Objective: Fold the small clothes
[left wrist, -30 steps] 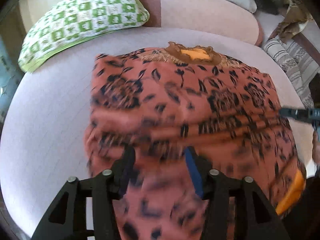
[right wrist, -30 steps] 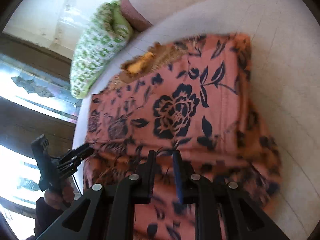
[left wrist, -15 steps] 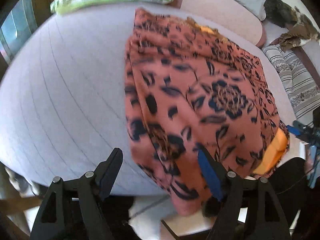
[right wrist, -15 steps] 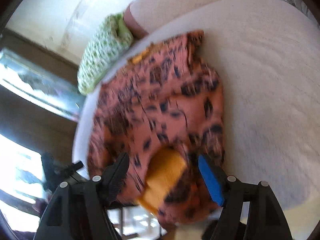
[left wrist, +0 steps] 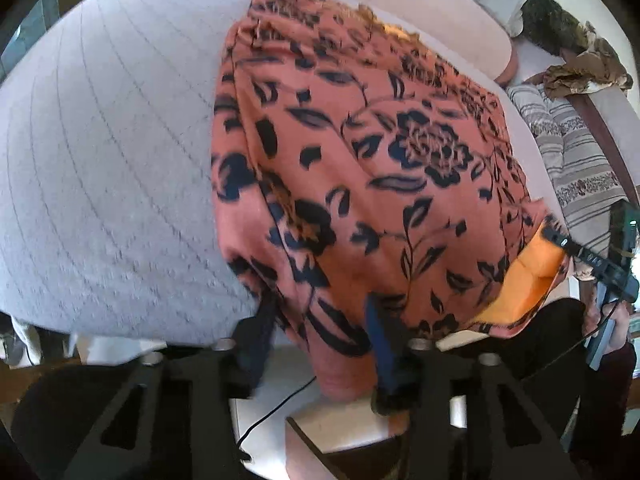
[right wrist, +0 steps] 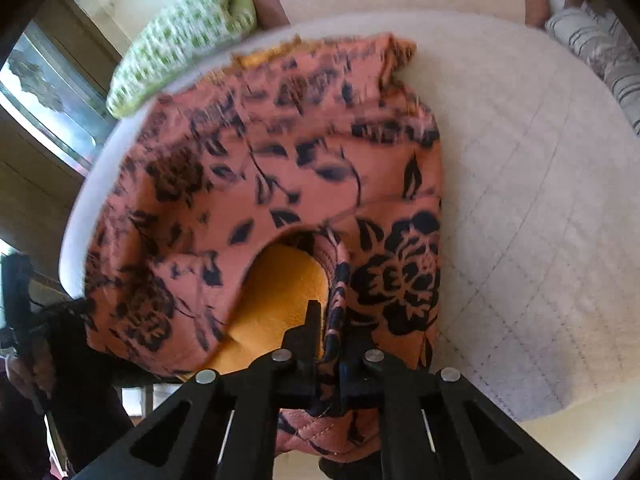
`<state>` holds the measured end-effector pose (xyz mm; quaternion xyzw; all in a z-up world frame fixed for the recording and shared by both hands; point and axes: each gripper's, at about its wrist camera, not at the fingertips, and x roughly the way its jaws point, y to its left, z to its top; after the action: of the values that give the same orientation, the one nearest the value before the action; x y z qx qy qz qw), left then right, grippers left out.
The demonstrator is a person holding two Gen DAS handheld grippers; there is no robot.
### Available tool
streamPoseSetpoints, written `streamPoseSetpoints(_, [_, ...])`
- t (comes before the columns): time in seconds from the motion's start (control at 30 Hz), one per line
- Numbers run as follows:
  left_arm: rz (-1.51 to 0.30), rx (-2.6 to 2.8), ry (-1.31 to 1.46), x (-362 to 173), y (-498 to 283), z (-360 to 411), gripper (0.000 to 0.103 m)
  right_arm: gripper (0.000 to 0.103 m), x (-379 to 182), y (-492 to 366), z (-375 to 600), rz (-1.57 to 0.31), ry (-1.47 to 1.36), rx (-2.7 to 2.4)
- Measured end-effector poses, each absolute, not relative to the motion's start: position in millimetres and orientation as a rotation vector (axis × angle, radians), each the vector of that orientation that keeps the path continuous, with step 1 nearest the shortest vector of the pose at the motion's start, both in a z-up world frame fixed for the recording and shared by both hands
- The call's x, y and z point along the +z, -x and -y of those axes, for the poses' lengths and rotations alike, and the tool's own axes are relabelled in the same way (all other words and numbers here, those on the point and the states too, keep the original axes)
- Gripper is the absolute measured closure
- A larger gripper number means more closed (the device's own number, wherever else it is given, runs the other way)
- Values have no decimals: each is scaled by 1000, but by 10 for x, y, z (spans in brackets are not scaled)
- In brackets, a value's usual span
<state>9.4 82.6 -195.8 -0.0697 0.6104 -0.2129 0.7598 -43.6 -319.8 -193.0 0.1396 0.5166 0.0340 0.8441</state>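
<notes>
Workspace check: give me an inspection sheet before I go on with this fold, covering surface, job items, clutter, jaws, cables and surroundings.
Surface: pale quilted cushion, round-edged, bare on both sides of the cloth.
Job's things: salmon floral garment with orange lining, near hem hanging over the cushion's front edge.
Clutter: green patterned pillow at the back; striped cloth and a crumpled brown item to the side.
Grippers: right gripper jaws clamped on the hem by the lining; left gripper jaws have just been closing, the hem between them, contact unclear.
Cables: thin black cable on the floor below.
Surroundings: window, pink backrest.
</notes>
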Motion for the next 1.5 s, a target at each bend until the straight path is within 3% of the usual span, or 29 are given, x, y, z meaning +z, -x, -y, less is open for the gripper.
streamPoseSetpoints(0.03, [-1350, -450, 161, -1981, -91, -845, 33, 98, -1839, 477, 3224, -1067, -301, 68])
streamPoseSetpoints(0.33, [-1362, -373, 307, -2052, -187, -1127, 32, 98, -887, 973, 3855, -777, -387, -139])
streamPoseSetpoints(0.53, [-1347, -356, 263, -2038, -132, -1102, 32, 98, -988, 1125, 4340, -795, -504, -257])
streamPoseSetpoints(0.77, [-1318, -348, 198, -1993, -73, -866, 33, 98, -1128, 1057, 4159, -831, -500, -186])
streamPoseSetpoints(0.8, [-1302, -362, 185, -1973, -71, -797, 36, 98, -1203, 1011, 4105, -834, -501, -167])
streamPoseSetpoints(0.87, [-1274, -388, 150, -1937, -69, -660, 82, 98, -1245, 978, 4022, -840, -518, -117])
streamPoseSetpoints(0.9, [-1262, -393, 160, -1921, -73, -645, 85, 98, -1282, 945, 3996, -848, -528, -99])
streamPoseSetpoints(1.03, [-1250, -402, 275, -1875, -146, -824, 91, 94, -1402, 860, 3795, -905, -616, 85])
streamPoseSetpoints(1.3, [-1189, -358, 339, -1651, 14, -1290, 94, 94, -1651, 691, 2908, -1018, -476, 306])
streamPoseSetpoints(1.4, [-1153, -342, 374, -1522, -13, -1410, 94, 94, -1763, 625, 2650, -1057, -529, 422])
streamPoseSetpoints(1.5, [-1176, -316, 336, -1415, -35, -1413, 88, 94, -1845, 561, 2178, -1111, -556, 601])
